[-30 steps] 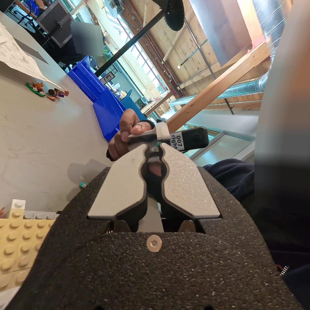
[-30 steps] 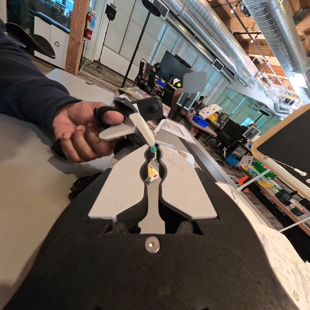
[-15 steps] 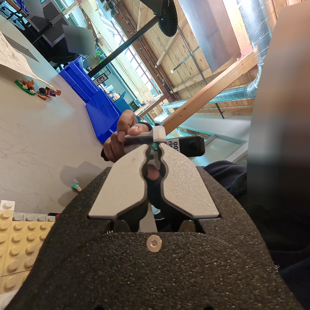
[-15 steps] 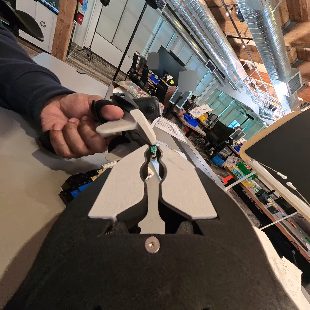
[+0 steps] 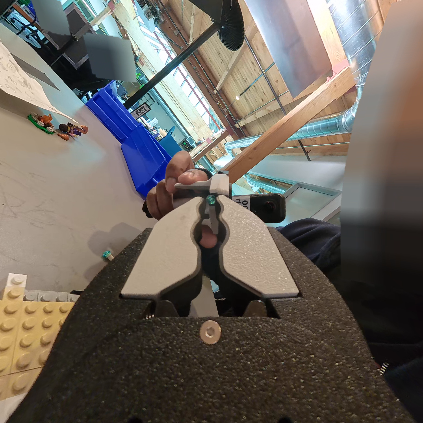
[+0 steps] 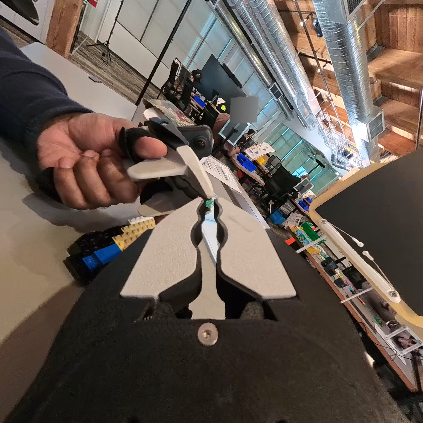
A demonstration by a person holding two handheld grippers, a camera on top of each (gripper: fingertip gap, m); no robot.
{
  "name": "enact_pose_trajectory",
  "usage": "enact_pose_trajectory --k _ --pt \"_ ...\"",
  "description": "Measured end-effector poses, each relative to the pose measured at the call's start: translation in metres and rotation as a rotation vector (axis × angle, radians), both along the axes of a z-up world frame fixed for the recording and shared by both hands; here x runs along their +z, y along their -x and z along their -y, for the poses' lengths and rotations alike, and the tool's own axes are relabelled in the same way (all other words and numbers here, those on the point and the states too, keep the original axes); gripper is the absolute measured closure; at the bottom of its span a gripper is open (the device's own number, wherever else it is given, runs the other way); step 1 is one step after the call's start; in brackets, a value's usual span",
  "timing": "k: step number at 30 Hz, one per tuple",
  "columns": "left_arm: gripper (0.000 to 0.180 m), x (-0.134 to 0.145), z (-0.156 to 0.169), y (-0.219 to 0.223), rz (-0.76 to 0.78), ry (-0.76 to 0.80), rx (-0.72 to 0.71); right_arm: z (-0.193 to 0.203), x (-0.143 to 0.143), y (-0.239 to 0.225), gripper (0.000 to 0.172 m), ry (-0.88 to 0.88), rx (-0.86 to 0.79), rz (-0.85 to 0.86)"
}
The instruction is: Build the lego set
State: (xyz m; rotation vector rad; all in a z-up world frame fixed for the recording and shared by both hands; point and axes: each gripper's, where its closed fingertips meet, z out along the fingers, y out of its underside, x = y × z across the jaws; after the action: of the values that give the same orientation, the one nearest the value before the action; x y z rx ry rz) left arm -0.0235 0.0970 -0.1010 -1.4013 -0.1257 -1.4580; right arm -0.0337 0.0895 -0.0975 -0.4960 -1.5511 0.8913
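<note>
My two grippers meet tip to tip above the grey table (image 5: 45,194). A small clear green round piece (image 5: 210,199) sits between the tips of my left gripper (image 5: 210,201), whose fingers are closed narrowly on it. In the right wrist view the same green piece (image 6: 209,203) sits between the tips of my right gripper (image 6: 209,204), also closed narrowly on it. The left gripper's upper finger (image 6: 194,169) comes in from the upper left and ends just above the piece, with a hand (image 6: 87,160) on it. The two grippers are crossed at about a right angle.
A tan studded plate (image 5: 20,332) with grey and white bricks lies at the lower left, and a second loose green stud (image 5: 106,254) lies on the table. Blue bins (image 5: 128,142), small figures (image 5: 66,130) and a paper sheet (image 5: 20,84) lie farther back. A black, blue and tan build (image 6: 103,247) sits below the grippers. Only a small space, under 4 cm, lies between the two pairs of fingers.
My left fingers have closed a little tighter around the green piece. Both grippers stayed tip to tip while they tilted and shifted slightly; my right grip has not changed.
</note>
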Motion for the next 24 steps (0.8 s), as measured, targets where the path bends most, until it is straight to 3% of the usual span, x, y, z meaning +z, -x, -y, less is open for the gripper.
enact_pose_trajectory --k 24 --pt "0.171 -0.0023 -0.0012 0.0013 -0.033 0.007 0.031 -0.0029 -0.0034 0.0028 0.165 -0.144 -0.081 -0.052"
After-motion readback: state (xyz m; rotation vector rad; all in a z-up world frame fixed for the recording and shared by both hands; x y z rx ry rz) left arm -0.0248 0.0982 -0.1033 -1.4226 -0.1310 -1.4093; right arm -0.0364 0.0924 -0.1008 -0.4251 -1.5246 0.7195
